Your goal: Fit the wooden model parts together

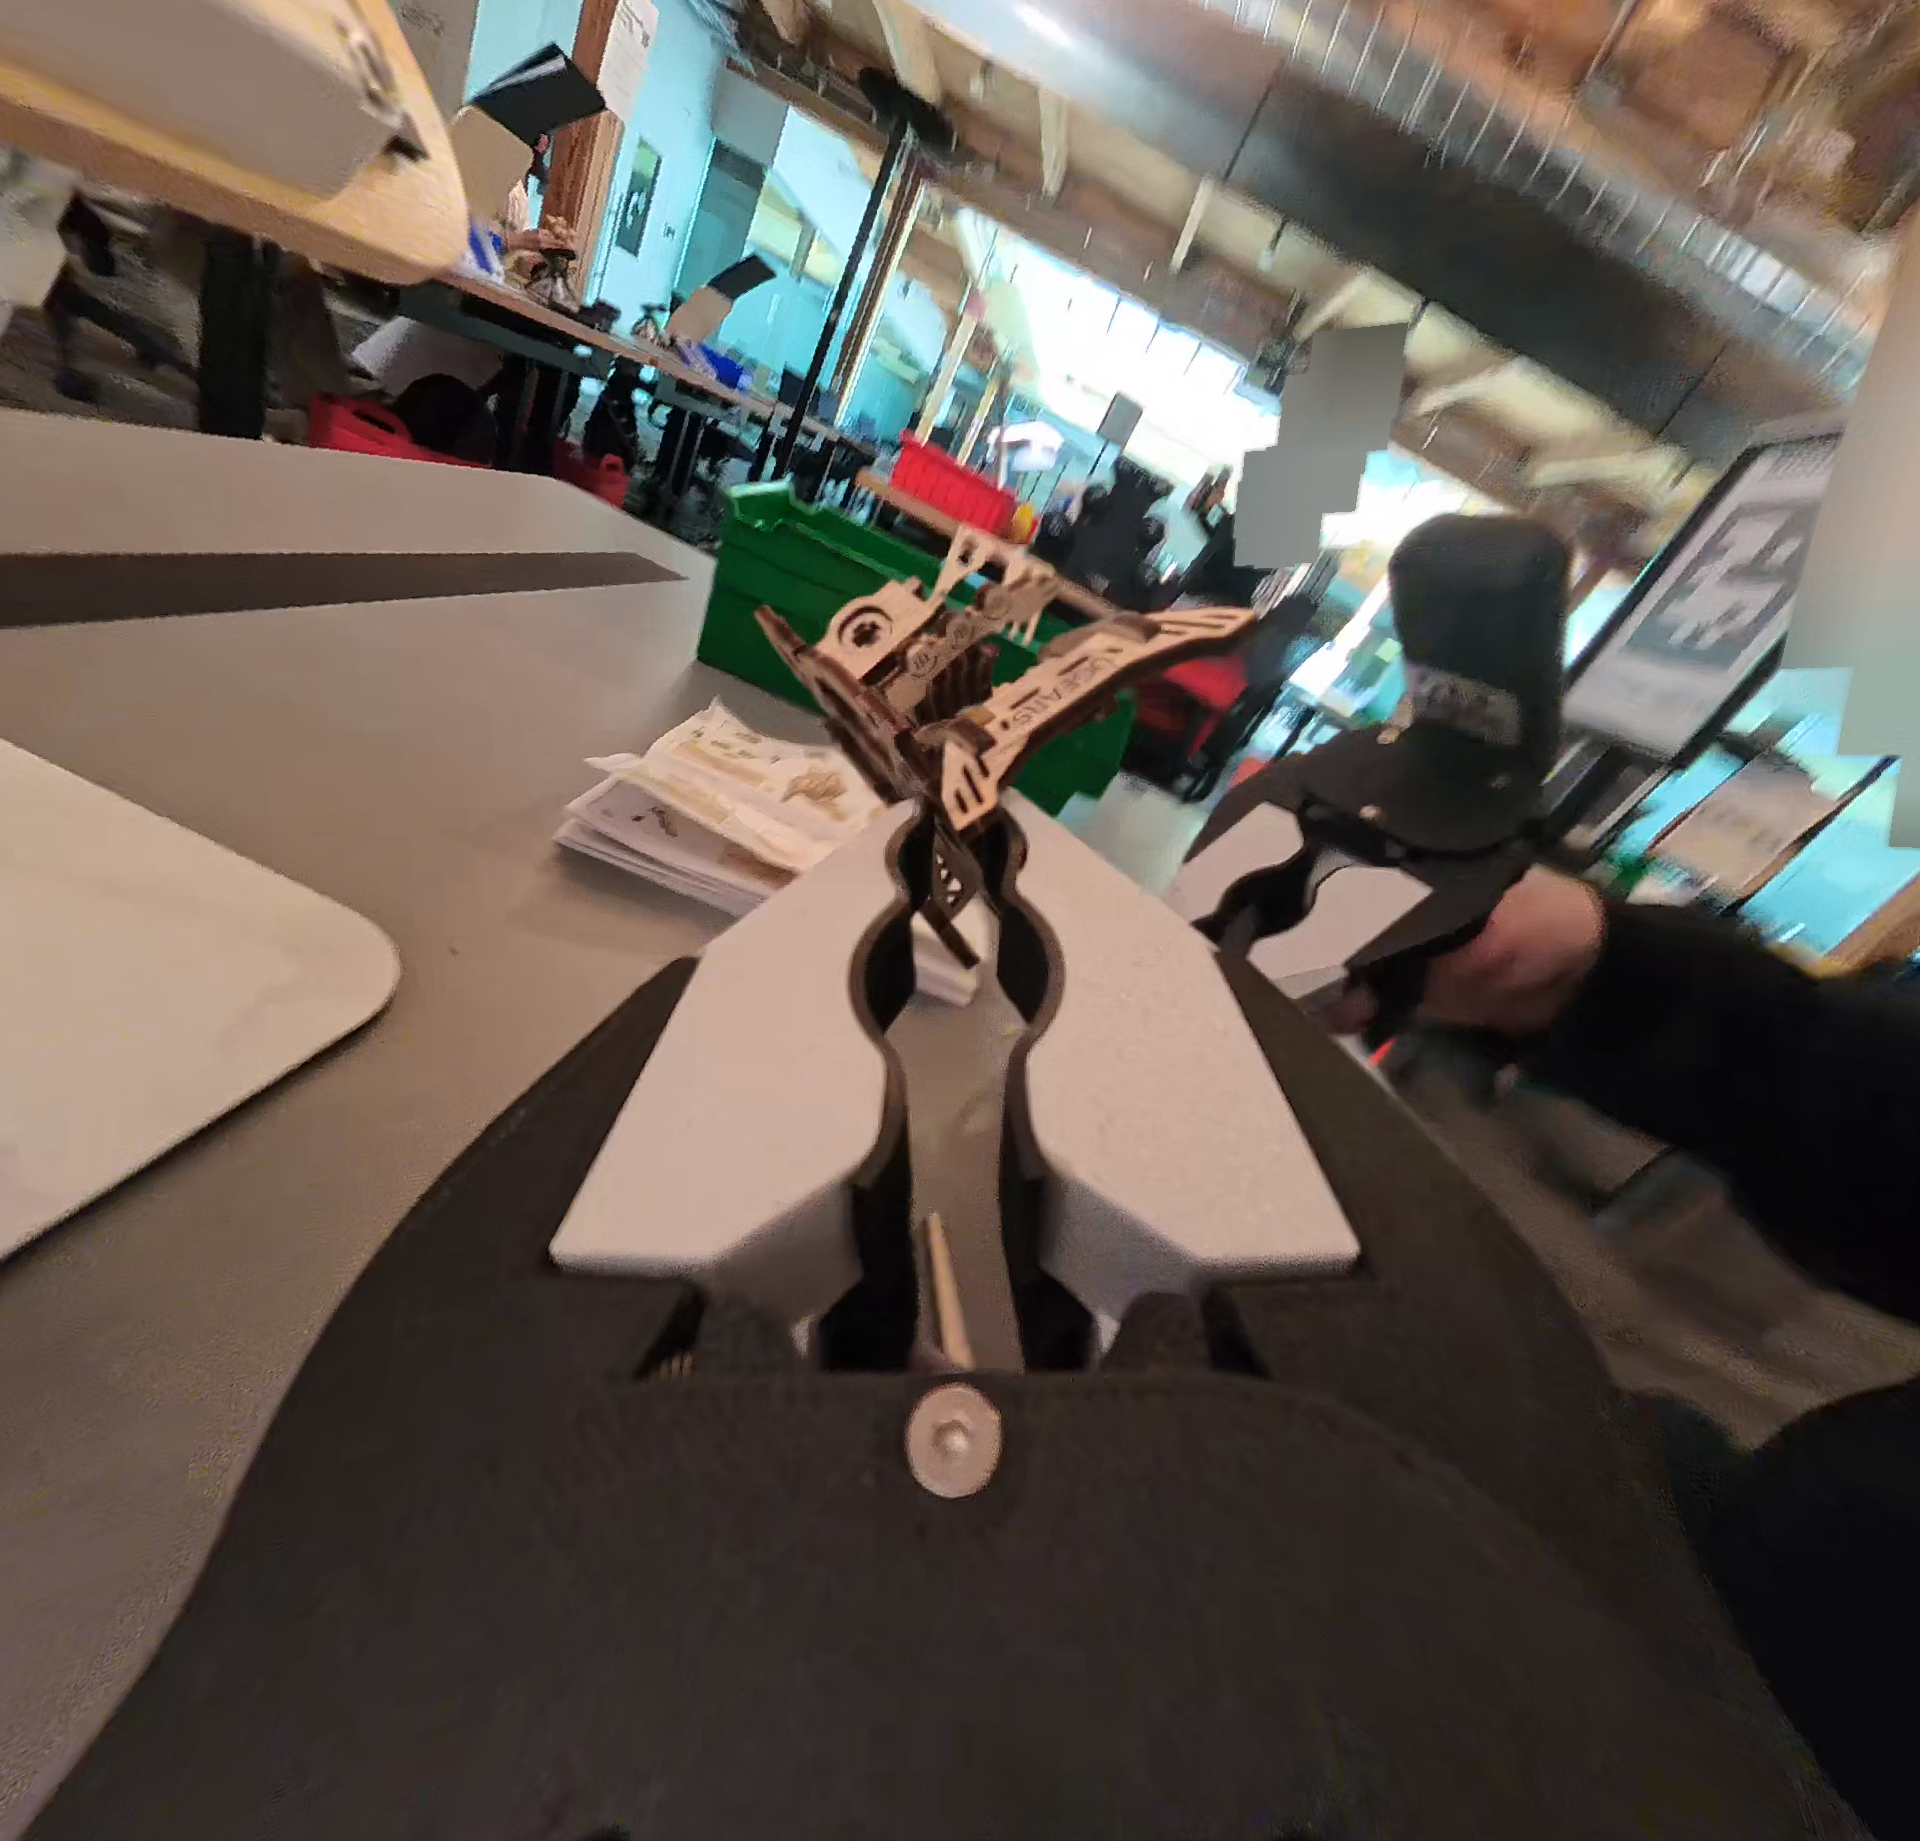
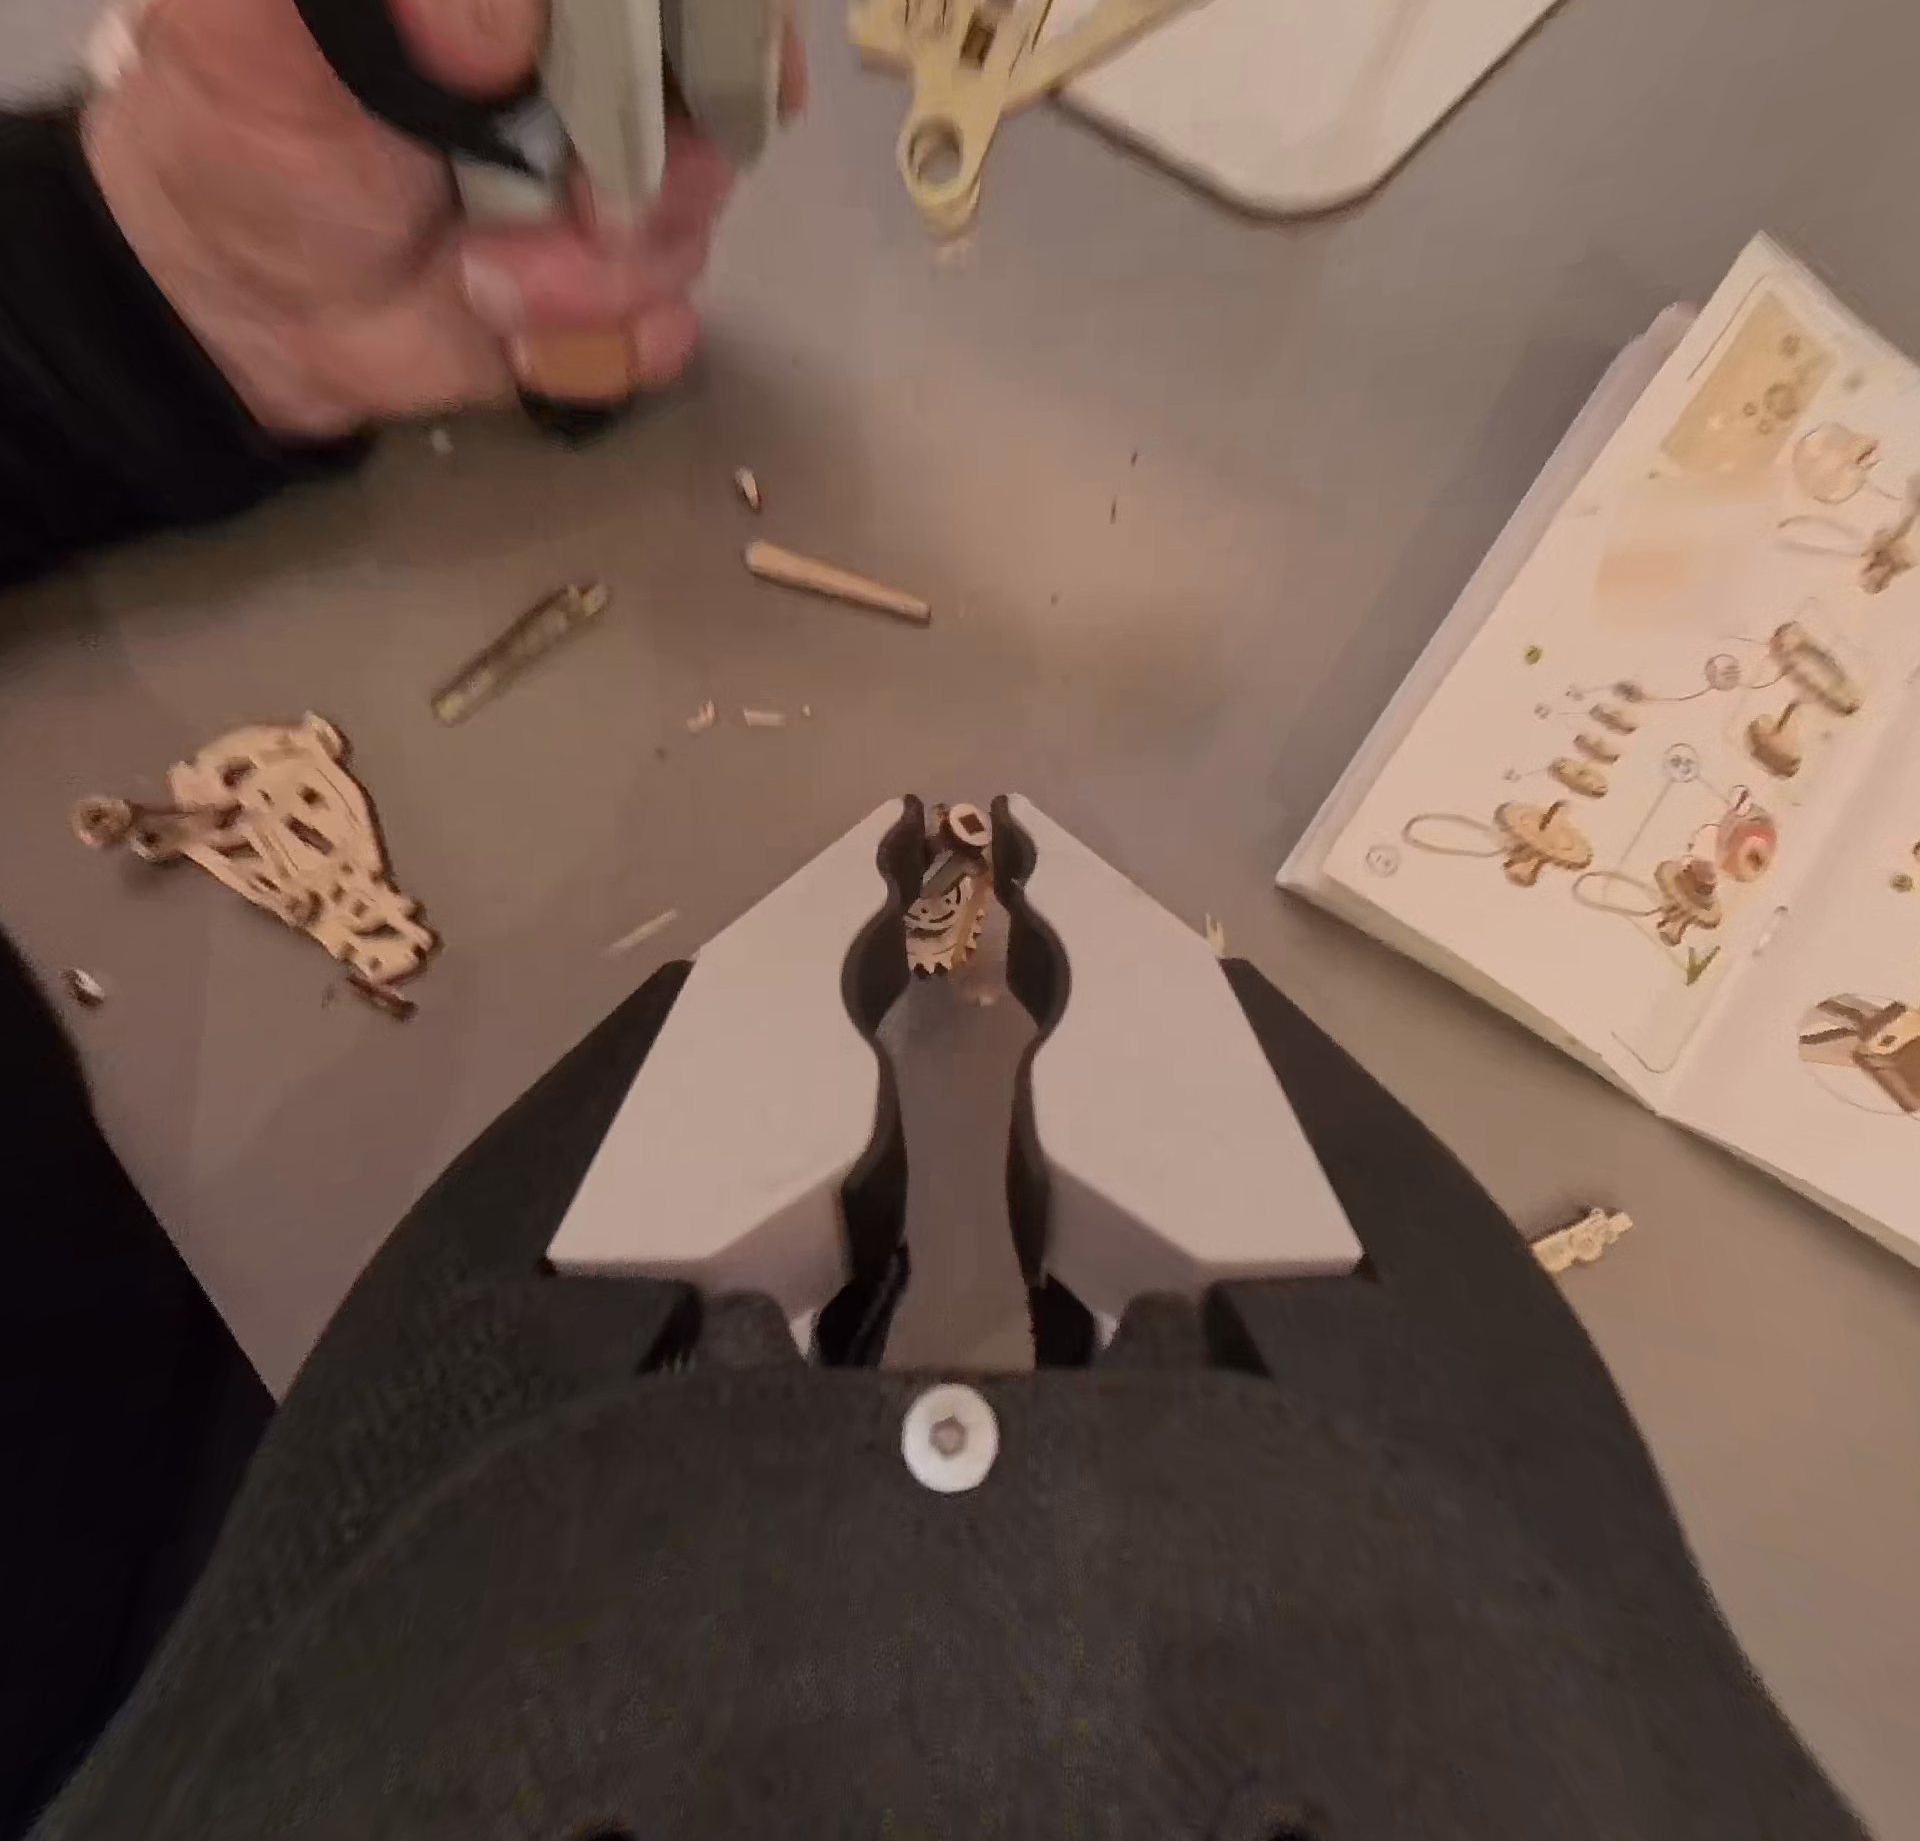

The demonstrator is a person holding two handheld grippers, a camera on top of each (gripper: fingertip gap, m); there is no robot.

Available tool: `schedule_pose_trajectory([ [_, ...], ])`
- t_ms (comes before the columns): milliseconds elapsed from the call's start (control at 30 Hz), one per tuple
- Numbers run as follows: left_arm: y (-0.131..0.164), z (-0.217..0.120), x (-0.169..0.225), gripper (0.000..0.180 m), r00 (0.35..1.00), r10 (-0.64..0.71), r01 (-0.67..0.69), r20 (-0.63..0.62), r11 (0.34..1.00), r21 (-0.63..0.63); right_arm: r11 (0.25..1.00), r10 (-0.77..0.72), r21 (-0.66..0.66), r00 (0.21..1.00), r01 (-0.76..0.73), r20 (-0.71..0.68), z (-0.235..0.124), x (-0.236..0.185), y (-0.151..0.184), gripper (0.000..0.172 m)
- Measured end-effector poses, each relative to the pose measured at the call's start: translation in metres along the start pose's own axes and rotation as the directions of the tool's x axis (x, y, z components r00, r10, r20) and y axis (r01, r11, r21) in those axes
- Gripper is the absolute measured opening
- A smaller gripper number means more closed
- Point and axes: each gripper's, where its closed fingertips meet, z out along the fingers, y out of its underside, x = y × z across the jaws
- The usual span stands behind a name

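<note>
Wooden model frame [image 1: 997,690] clamped in left jaws, pointing up-right; right jaws pinch upright gear [image 2: 940,908].

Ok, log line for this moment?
left gripper: holds wooden frame | right gripper: holds small gear part | booklet: open | parts unjoined

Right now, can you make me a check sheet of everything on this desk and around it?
Surface: grey table with wood crumbs on it; a white board lies at the far edge.
Job's things: part-built wooden model held up off the table; small toothed gear piece; flat cut-out wooden piece.
Clutter: open instruction booklet, tapered wooden sliver, thin wooden strip.
Grippers: left tool closed on the wooden model; right tool closed around the gear piece.
Cables: nothing seen.
Surroundings: green bin, red crate, other tables, ceiling duct.
</note>
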Motion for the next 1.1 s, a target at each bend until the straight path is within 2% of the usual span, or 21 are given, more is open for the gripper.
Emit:
schedule_pose_trajectory([
  [67, -0.009, 0.001, 0.004, 0.006, 0.991, -0.122, 0.125, -0.047, 0.990, 0.062, 0.986, 0.027, 0.166, 1.000, -0.026, -0.005, -0.015, 0.001, -0.032, 0.010],
  [167, -0.018, 0.007, 0.014, 0.006, 0.953, -0.272, 0.287, -0.133, 0.952, 0.105, 0.898, 0.050, 0.439, 0.998, -0.033, -0.026, -0.048, 0.003, -0.086, 0.010],
  [267, -0.020, 0.016, 0.023, 0.006, 0.916, -0.365, 0.387, -0.168, 0.913, 0.130, 0.824, 0.015, 0.566, 0.998, 0.025, -0.066, -0.066, 0.000, -0.120, 0.010],
  [467, -0.027, 0.029, 0.040, 0.006, 0.867, -0.457, 0.490, -0.198, 0.853, 0.178, 0.770, -0.039, 0.622, 0.984, 0.142, -0.175, -0.073, 0.000, -0.143, 0.009],
  [833, -0.032, 0.032, 0.051, 0.006, 0.878, -0.449, 0.475, -0.164, 0.858, 0.196, 0.758, -0.039, 0.631, 0.977, 0.165, -0.208, -0.081, 0.004, -0.146, 0.010],
  [1100, -0.029, 0.033, 0.053, 0.006, 0.876, -0.460, 0.481, -0.144, 0.855, 0.193, 0.778, -0.077, 0.593, 0.969, 0.207, -0.237, -0.075, 0.002, -0.141, 0.009],
])
